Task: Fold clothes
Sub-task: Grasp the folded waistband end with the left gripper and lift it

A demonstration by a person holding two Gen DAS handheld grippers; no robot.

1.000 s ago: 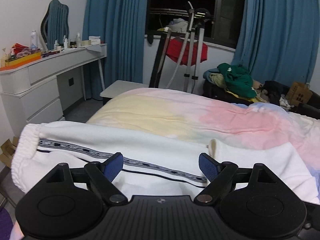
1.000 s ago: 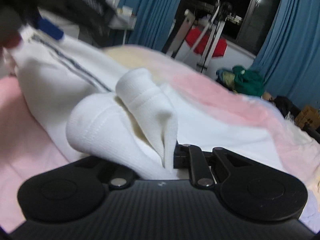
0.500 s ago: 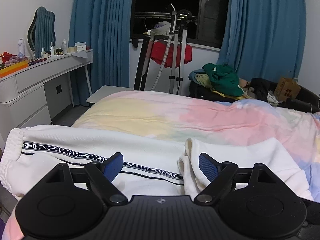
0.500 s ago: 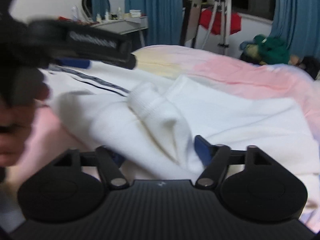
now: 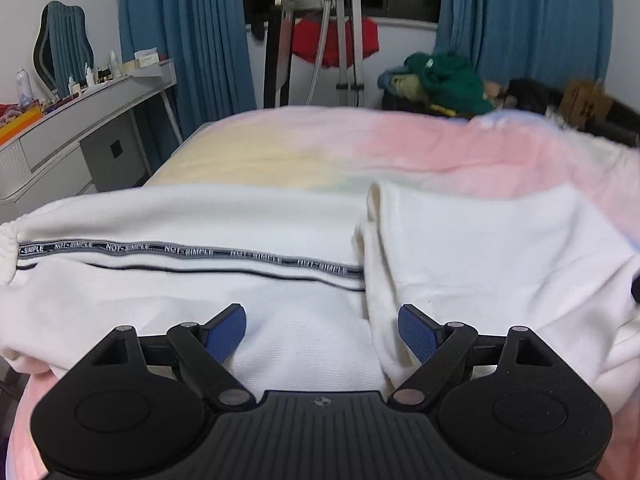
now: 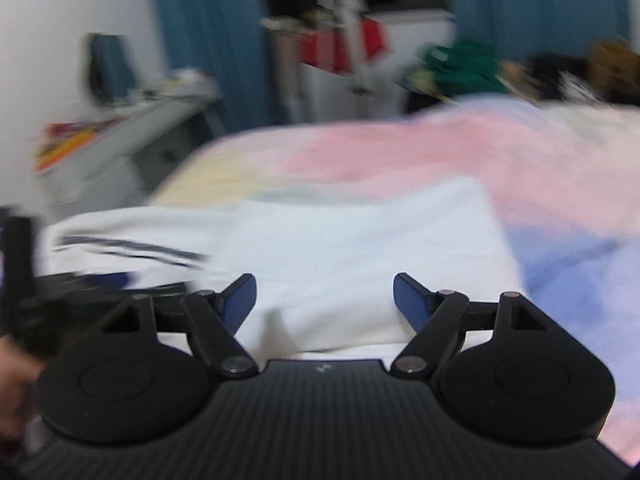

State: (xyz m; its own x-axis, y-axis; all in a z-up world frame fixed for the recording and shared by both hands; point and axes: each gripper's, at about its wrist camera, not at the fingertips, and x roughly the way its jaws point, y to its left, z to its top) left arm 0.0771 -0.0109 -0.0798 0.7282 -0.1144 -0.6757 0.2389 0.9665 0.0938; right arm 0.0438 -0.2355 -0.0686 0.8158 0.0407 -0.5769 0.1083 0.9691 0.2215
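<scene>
Blue curtains [image 5: 188, 32] hang behind a bed [image 5: 400, 152] covered in a pastel yellow, pink and blue blanket. At far left stands a white dressing worktop [image 5: 92, 100] crowded with bottles below a wavy mirror [image 5: 64, 44]. White sweatpants [image 5: 180, 280] lie across the near side of the bed, their elastic waistband at the left edge and a black "NOT-SIMPLE" stripe [image 5: 188, 252] running along the leg. To the right, the other end of the pants is folded over into a white flap [image 5: 480, 248] whose edge covers the stripe's end. The left tongs [image 5: 322, 332] hover wide open over the fabric, gripping nothing. The right tongs [image 6: 325, 298], in a blurred view, have just been opening and stand wide over the flap, with nothing between the pads.
</scene>
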